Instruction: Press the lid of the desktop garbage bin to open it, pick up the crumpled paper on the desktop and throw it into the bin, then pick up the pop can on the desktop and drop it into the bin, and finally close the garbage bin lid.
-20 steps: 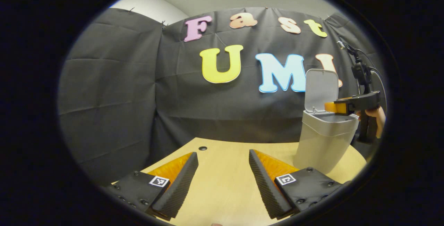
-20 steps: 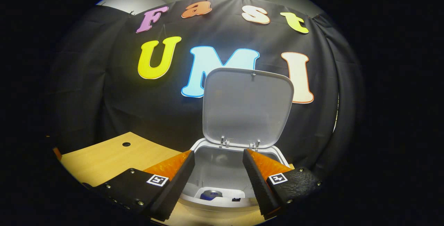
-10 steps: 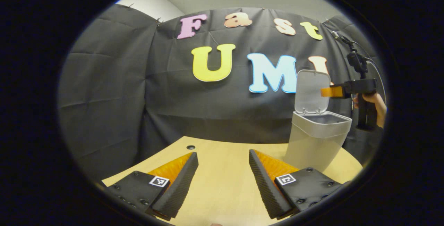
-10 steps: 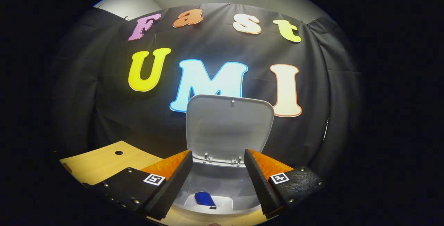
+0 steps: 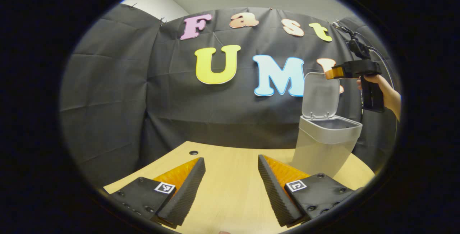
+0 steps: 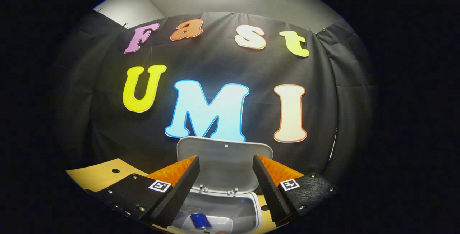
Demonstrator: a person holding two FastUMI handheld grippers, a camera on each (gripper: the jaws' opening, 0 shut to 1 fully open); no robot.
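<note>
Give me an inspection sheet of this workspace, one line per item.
Surface: wooden table, with a small round hole.
Job's things: bin upright, lid raised; blue pop can inside.
Clutter: nothing seen.
Grippers: left gripper open over the table; right gripper open, held above the bin.
Cables: cable on the right gripper's rear.
Surroundings: black cloth wall.

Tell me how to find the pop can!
Look at the wooden desk, then the grey garbage bin at its back with its lid standing open. Peek inside: the pop can lies on the bottom, the one shiny blue thing in there.
</note>
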